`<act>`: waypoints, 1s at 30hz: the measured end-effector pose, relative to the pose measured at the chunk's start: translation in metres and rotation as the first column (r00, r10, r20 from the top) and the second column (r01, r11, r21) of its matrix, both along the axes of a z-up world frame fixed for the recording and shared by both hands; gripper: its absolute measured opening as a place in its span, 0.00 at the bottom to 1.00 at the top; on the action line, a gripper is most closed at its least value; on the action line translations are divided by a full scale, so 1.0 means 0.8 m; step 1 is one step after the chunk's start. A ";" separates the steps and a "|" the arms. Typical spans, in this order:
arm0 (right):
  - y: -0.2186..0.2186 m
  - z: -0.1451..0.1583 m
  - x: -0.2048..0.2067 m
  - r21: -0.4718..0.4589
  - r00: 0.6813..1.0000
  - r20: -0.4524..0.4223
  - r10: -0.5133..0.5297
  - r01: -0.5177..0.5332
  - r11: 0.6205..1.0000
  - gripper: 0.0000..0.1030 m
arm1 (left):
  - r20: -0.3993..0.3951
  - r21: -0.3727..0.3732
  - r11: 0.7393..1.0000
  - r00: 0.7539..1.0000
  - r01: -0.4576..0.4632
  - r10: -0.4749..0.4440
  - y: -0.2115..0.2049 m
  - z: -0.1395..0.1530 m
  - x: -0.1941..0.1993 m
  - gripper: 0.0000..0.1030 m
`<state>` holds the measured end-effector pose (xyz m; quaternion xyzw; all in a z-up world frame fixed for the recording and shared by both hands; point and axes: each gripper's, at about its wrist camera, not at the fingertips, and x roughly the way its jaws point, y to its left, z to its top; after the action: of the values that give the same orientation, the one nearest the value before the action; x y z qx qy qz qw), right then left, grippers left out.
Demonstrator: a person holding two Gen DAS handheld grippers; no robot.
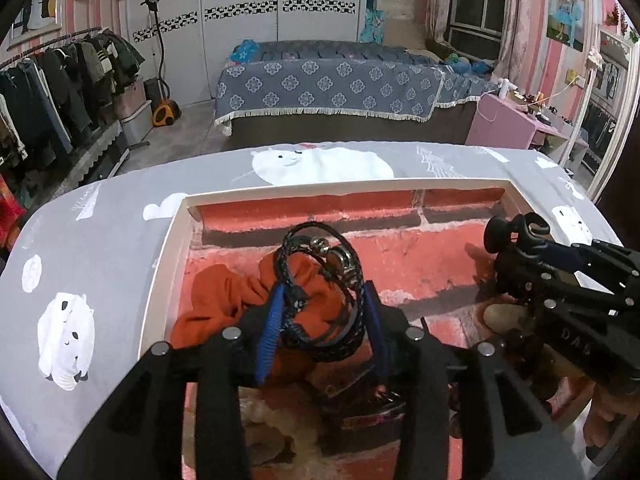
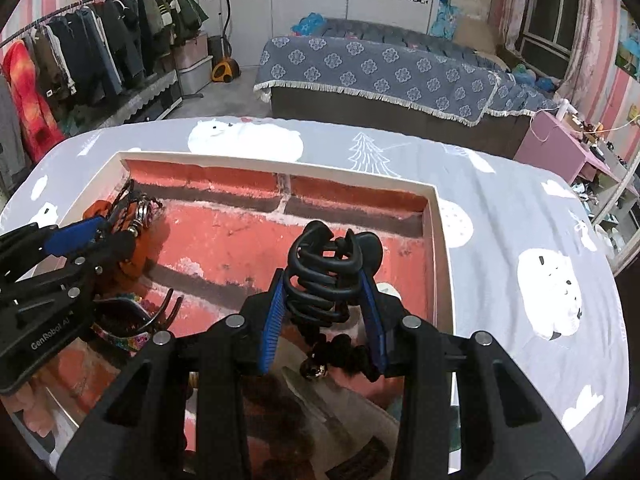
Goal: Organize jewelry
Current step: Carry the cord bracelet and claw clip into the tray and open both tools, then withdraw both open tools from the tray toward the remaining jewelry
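Left gripper (image 1: 320, 320): its blue pads stand apart around a black braided cord bracelet with metal beads (image 1: 320, 276). The left pad seems to touch the cord and the right one looks just clear, so I judge the hold is loose or being let go.
Bracelet: it lies partly on a rust-orange fabric scrunchie (image 1: 228, 300), at the left side of the box. Probably this corner is meant for the soft bands.
Right gripper (image 2: 324, 308): it is clamped on a black plastic claw hair clip (image 2: 332, 272), which stands between the blue pads above the box floor, at the right side. I think it is held by the middle so that its teeth stay closed.
Box: a shallow white-rimmed cardboard box (image 1: 168, 248) with a red brick print inside. It holds both things, and near the front also a dark hair clip with a colourful patterned band (image 2: 132, 320).
Worktop: it is covered by a grey cloth with white bears (image 2: 520, 240), and the box rests on it.
Room: a bedroom, with a bed under a blue flowered cover (image 1: 332, 88), a rail of hanging clothes (image 2: 80, 52) and white wardrobe doors (image 1: 240, 32).
Hand: a person's fingers (image 1: 600, 420) show under the right gripper.
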<state>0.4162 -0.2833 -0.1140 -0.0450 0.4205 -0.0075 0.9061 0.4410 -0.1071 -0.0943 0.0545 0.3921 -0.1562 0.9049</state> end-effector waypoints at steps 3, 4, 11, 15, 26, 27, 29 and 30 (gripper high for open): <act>0.000 0.001 0.000 0.002 1.000 0.003 -0.004 0.004 1.000 0.36 | 0.000 0.000 1.000 1.000 -0.003 0.003 0.000 -0.001 0.000 0.43; 0.000 0.002 -0.001 0.001 1.000 0.002 -0.003 0.003 1.000 0.36 | 0.000 -0.004 1.000 1.000 -0.005 0.005 0.001 -0.001 0.001 0.44; -0.005 0.014 -0.005 0.032 1.000 0.025 -0.003 0.002 0.999 0.42 | 0.017 -0.074 0.997 1.000 -0.022 0.024 0.013 0.014 0.000 0.70; -0.008 0.039 -0.016 0.046 0.997 0.072 -0.002 -0.001 0.999 0.47 | 0.054 -0.094 0.995 0.998 -0.018 0.023 0.017 0.038 -0.008 0.72; -0.023 0.125 -0.068 0.084 0.973 0.230 -0.031 0.011 0.996 0.52 | 0.165 -0.157 0.987 0.984 -0.038 0.065 0.048 0.114 -0.055 0.73; -0.023 0.132 -0.080 0.093 0.970 0.240 -0.034 0.012 0.996 0.52 | 0.174 -0.157 0.987 0.983 -0.035 0.063 0.050 0.120 -0.063 0.73; -0.019 0.137 -0.109 0.105 0.965 0.262 -0.019 -0.009 0.994 0.54 | 0.194 -0.155 0.988 0.979 -0.029 0.060 0.055 0.129 -0.081 0.73; -0.018 0.139 -0.126 0.107 0.960 0.278 -0.010 -0.021 0.994 0.55 | 0.212 -0.149 0.988 0.976 -0.026 0.058 0.061 0.135 -0.096 0.73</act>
<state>0.3157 -0.2978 -0.0030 0.0046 0.2885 0.0115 0.9574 0.3638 -0.0584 0.0137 -0.0035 0.2802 -0.1585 0.9468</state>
